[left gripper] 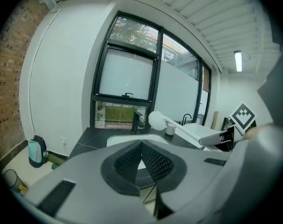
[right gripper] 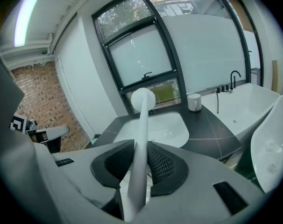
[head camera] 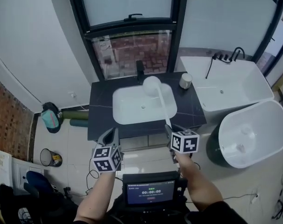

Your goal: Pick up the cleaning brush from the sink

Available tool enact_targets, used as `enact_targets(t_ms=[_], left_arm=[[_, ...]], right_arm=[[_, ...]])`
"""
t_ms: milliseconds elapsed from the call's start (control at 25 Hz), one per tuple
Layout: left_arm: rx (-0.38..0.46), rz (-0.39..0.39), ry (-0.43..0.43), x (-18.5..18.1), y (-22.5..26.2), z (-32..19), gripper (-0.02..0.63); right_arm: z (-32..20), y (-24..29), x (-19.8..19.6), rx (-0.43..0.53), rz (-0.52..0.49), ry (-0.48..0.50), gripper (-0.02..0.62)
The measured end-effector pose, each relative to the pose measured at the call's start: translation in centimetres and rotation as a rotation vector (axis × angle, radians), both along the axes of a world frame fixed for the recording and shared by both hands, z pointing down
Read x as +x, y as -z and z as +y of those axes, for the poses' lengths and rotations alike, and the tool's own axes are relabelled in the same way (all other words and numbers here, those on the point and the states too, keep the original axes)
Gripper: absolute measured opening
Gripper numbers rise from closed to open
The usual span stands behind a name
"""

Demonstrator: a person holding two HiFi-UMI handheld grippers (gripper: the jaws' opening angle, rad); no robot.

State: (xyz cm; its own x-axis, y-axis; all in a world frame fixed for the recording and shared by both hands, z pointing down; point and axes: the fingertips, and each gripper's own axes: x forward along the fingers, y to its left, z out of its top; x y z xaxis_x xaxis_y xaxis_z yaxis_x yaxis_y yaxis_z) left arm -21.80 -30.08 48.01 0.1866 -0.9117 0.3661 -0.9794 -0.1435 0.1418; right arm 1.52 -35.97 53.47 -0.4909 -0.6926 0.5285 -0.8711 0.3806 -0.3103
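Note:
The cleaning brush (head camera: 156, 94) is white, with a long straight handle and a round head. My right gripper (head camera: 170, 128) is shut on its handle (right gripper: 139, 143), and the head (right gripper: 143, 98) sticks out in front, raised over the white sink basin (head camera: 132, 107). The brush head (left gripper: 157, 120) also shows in the left gripper view, above the counter. My left gripper (head camera: 110, 135) hangs in front of the vanity's left half, its pads (left gripper: 153, 161) pressed together with nothing between them.
A black faucet (head camera: 140, 71) stands behind the basin on the dark countertop (head camera: 101, 97). A white cup (head camera: 185, 80) sits at the counter's right. A white bathtub (head camera: 232, 85) and an oval tub (head camera: 253, 134) lie to the right. A waste bin (head camera: 52, 157) stands on the floor at left.

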Motion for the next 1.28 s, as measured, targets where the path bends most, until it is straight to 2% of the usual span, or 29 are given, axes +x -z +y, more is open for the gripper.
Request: enact_targets(t_ms=[120, 200, 280, 360, 440, 680, 880, 1000, 1160, 1280], left_arm=[[-0.004, -0.054, 0.025, -0.6, 0.7, 2.9, 0.003], [0.009, -0.012, 0.035, -1.1, 0.9, 4.7, 0.003], [0.051, -0.009, 0.03, -1.6, 1.9, 6.4, 0.003], [0.103, -0.067, 0.022, -1.8, 3.3, 8.3, 0.003], [0.142, -0.081, 0.018, -1.1, 4.8, 10.2, 0.003], [0.213, -0.022, 0.045, 4.4, 8.3, 16.4, 0.003], [0.205, 0.062, 0.063, 12.8, 9.2, 21.5, 0.003], [0.199, 0.081, 0.061, 17.0, 9.7, 24.1, 0.003], [0.195, 0.104, 0.076, 19.3, 10.1, 26.8, 0.003], [0.225, 0.128, 0.043, 21.1, 11.3, 28.3, 0.003]], right_arm=[[2.9, 3.6, -0.2, 0.077, -0.014, 0.006, 0.067], [4.9, 5.5, -0.3, 0.125, -0.015, 0.004, 0.067], [6.7, 6.9, -0.4, 0.164, -0.027, -0.005, 0.067], [8.6, 8.1, -0.3, 0.195, -0.042, -0.008, 0.067], [10.6, 9.7, 0.5, 0.233, -0.042, 0.003, 0.067], [16.6, 14.8, 6.4, 0.365, -0.036, 0.049, 0.067], [21.4, 19.0, 13.8, 0.528, -0.056, 0.091, 0.067], [24.0, 21.0, 17.5, 0.634, -0.037, 0.101, 0.067], [26.9, 21.5, 18.8, 0.741, -0.029, 0.122, 0.067], [28.8, 21.6, 19.2, 0.76, -0.065, 0.112, 0.067]])
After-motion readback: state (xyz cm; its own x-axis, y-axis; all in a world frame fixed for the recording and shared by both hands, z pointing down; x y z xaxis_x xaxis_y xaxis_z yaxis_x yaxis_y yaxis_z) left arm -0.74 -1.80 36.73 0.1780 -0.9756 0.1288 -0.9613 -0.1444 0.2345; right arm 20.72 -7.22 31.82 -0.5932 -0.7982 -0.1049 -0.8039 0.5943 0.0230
